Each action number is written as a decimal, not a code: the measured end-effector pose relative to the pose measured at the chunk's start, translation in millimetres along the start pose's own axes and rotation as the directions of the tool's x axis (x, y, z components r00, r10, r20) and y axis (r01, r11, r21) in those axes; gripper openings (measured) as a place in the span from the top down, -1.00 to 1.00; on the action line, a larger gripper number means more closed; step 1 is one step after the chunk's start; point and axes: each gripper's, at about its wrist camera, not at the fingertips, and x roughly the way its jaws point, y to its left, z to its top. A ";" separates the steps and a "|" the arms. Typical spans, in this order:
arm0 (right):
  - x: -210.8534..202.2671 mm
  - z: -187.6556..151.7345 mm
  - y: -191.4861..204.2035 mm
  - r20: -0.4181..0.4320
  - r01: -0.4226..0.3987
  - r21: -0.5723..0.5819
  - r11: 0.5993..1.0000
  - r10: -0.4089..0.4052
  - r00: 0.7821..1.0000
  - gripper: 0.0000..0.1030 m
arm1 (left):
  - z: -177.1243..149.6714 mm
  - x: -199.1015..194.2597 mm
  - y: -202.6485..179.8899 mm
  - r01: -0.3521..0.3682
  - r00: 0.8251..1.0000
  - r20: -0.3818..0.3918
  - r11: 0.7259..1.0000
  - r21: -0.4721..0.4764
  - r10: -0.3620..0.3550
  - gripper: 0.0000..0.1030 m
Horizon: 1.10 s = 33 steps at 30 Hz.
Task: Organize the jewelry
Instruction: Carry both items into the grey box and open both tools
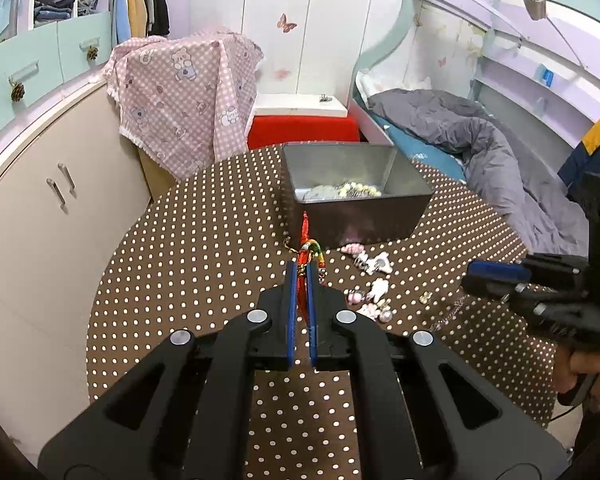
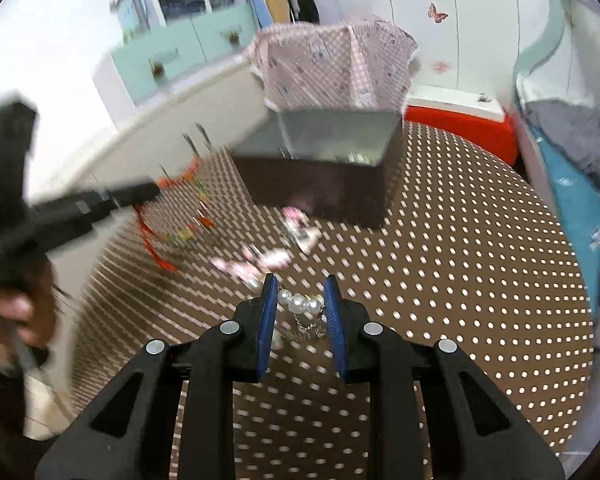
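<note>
While my left tongs (image 1: 300,270) pinch the red cord bracelet (image 1: 307,252) w/ jaws nearly closed, it hangs just short of the grey box (image 1: 404,184), so I judge this is the carry-to-box step. Right tongs (image 2: 298,300) sit about half open around the pearl piece (image 2: 298,301), not yet gripping. Next: lift over the rim, release; pink charms (image 1: 374,262) remain on the dotted tabletop (image 1: 204,248).

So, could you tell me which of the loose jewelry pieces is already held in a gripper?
The red braided cord bracelet, pinched in the left gripper. The pearl piece only sits between the open right gripper fingers.
</note>
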 end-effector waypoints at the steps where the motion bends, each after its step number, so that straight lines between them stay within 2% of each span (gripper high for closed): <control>1: -3.6 5.5 -1.9 0.011 -0.021 0.011 1.000 0.021 1.000 0.57 | 2.3 -3.4 -0.7 0.001 1.000 0.009 1.000 0.002 -0.001 0.91; 4: -14.3 22.1 -4.5 0.041 -0.076 0.032 0.997 0.074 0.996 0.57 | 7.3 -10.3 -2.4 0.004 1.000 0.028 1.000 0.010 -0.004 0.91; 10: -36.1 46.6 4.3 0.098 -0.113 0.023 0.993 0.110 0.989 0.57 | 22.1 -24.5 -6.6 0.020 0.997 0.073 0.999 0.028 -0.023 0.91; 18: -61.5 97.4 15.7 0.186 -0.083 -0.051 0.995 0.092 0.978 0.57 | 60.2 -39.6 -13.3 0.048 0.987 0.152 0.998 0.050 -0.055 0.91; 25: -69.1 143.5 24.4 0.231 -0.042 -0.098 0.994 0.064 0.971 0.57 | 104.8 -34.4 -13.5 0.068 0.980 0.187 0.997 0.040 -0.075 0.91; 33: -47.2 173.3 15.8 0.208 -0.052 -0.082 0.995 0.068 0.976 0.57 | 133.7 -15.6 -17.3 0.101 0.980 0.170 0.994 0.027 -0.104 0.90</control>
